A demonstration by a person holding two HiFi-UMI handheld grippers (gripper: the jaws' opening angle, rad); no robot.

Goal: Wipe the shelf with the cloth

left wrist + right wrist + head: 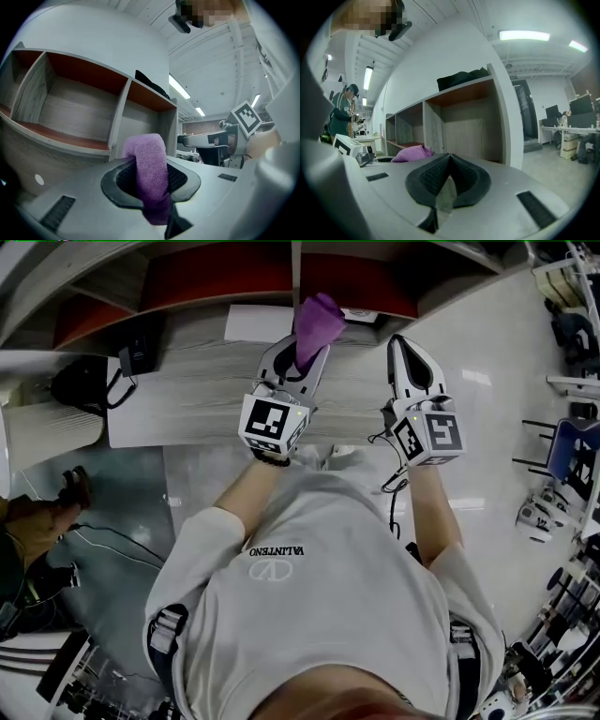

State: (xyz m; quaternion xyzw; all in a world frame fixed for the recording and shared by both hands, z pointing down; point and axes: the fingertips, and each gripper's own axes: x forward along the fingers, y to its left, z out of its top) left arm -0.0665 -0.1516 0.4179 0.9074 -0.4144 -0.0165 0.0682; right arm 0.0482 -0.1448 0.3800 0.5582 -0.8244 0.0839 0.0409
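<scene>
Purple cloth [317, 322] is pinched in the left claw [302, 360], jaws clenched on its lower part. The bunched, folded end sticks out past the tips. Its long axis runs approx. in line w/ the jaws, i.e. fwd toward the shelf [75, 112].

In the left gripper view the cloth rises btwn the pads and covers the foot of the upright divider [118, 119]. A wide open compartment sits to the left of that divider, a narrower one to the right. So the cloth's free end already points at the shelf, w/ the wider bay up and left of the tips. No contact w/ any board that I can see. It looks near but apart.

Right claw [405, 351] hangs just beside the left one, on the person's right. Its pads are pressed together at the tips w/ nothing btwn them. It's empty and aimed at the end compartment.

Below both claws in the head view is a wood-grain surface [187, 399] w/ a white sheet [258, 322] on it, just left of the cloth. A dark bundle [461, 78] lies on top of the shelf.

Judgement: wiping not yet begun. The left hand has the cloth and does the wiping, fwd and slightly left into the bay. The protruding end should meet the board first.
</scene>
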